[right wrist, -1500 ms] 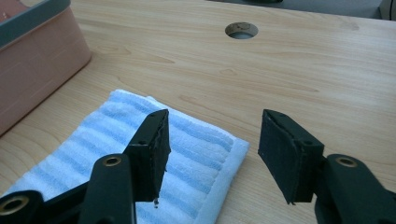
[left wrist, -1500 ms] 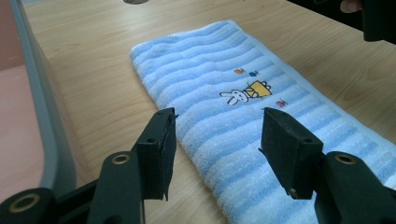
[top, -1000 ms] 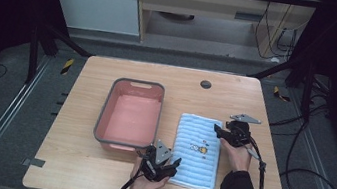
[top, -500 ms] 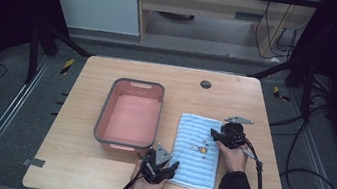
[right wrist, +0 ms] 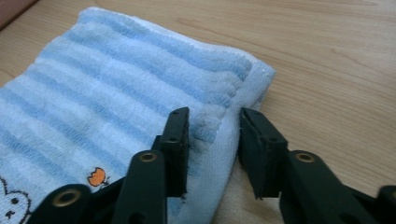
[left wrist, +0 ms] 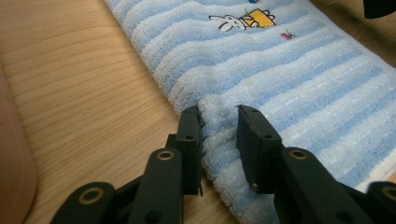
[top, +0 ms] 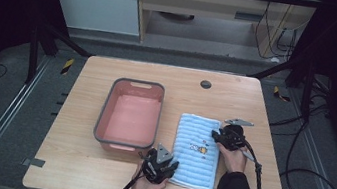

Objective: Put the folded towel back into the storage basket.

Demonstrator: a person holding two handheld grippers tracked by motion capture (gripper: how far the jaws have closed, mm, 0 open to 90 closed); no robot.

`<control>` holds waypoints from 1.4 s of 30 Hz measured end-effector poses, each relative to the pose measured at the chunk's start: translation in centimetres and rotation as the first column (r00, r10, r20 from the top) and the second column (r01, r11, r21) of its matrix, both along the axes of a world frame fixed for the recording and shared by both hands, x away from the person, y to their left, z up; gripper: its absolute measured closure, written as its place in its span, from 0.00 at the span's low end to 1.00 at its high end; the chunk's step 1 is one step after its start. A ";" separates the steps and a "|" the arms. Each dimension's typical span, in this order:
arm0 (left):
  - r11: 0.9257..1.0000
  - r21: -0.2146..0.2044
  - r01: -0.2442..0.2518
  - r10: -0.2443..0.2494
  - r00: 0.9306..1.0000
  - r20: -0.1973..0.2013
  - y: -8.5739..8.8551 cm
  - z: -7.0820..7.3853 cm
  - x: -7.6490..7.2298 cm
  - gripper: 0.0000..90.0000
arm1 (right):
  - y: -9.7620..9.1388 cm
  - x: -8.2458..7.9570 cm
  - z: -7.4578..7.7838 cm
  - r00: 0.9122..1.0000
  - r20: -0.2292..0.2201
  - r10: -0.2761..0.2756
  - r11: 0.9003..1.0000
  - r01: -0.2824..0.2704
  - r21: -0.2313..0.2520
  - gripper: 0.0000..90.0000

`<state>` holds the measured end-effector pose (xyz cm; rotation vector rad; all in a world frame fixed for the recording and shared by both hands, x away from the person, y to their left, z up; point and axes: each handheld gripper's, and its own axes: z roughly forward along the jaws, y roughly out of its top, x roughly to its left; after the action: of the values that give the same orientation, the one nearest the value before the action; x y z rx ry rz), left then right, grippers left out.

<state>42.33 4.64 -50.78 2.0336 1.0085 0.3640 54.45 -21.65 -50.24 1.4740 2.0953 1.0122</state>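
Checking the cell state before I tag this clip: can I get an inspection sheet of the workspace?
Surface: light wooden table, dark round cap near its far edge.
Job's things: blue striped towel lying flat, cartoon print up; pink tub beside it, nothing seen inside.
Clutter: nothing seen.
Grippers: left gripper at the towel's near left edge, right gripper at its far right corner. Both have just been closing, a fold of towel edge bunched between the jaws; firm pinch cannot be told.
Cables: black cable trails from the right gripper; more cables on the floor at right.
Surroundings: dark frame rails, cabinets behind, grey floor.
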 end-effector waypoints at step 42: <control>0.990 -0.132 0.055 -0.035 0.988 0.150 1.6 6.2 -1.8 0.95 | 0.5 -3.7 8.0 0.972 0.227 0.068 0.994 -0.084 0.064 0.92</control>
<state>40.54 6.22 -44.54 1.8755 0.8719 0.4044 50.71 -21.18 -42.24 1.2544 1.9844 1.2354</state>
